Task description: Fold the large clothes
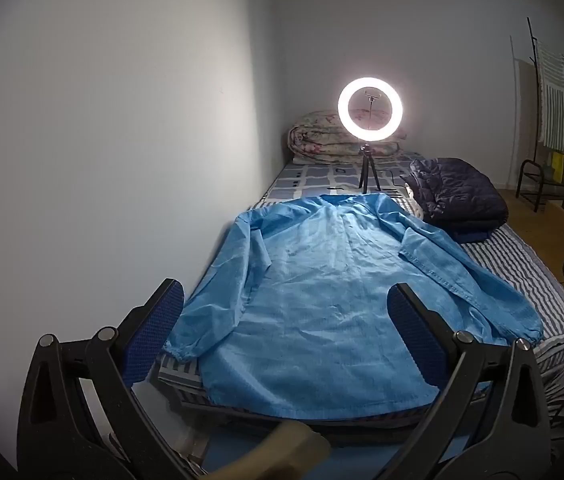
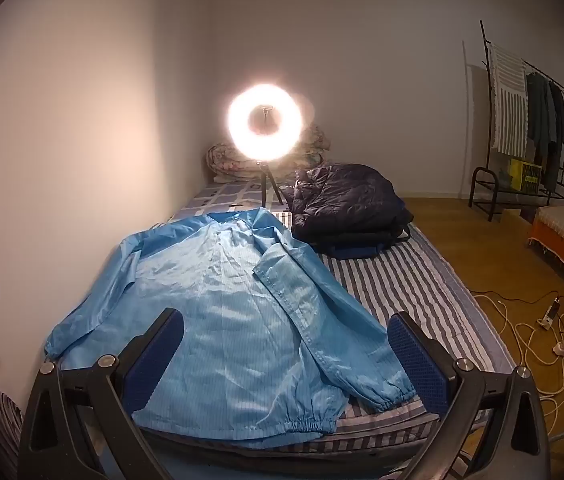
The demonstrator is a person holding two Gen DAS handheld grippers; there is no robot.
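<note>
Lying spread flat, face down, on the striped grey-and-white mattress (image 2: 422, 280): the large light-blue woven jacket (image 1: 314, 288), sleeves angled out beside the body, hem nearest. Sitting beyond it: a folded dark navy puffer coat (image 2: 346, 200) and a glowing ring light on a small tripod (image 1: 370, 112). Hovering above the hem, gaping wide, gripping nothing: the left gripper (image 1: 286, 308) and right gripper (image 2: 286, 332). Risking, probably, slippery fabric bunching or sliding off the near edge. No containers showing.

The blue jacket (image 2: 218, 320) is showing thin, slightly shiny cloth (finely striped, creased). The dark quilted coat (image 2: 346, 196) is looking glossy and padded. Each hand-held gripper (image 1: 286, 332) is wearing matt black plastic, textured blue pads (image 1: 414, 340) and metal pins.
</note>
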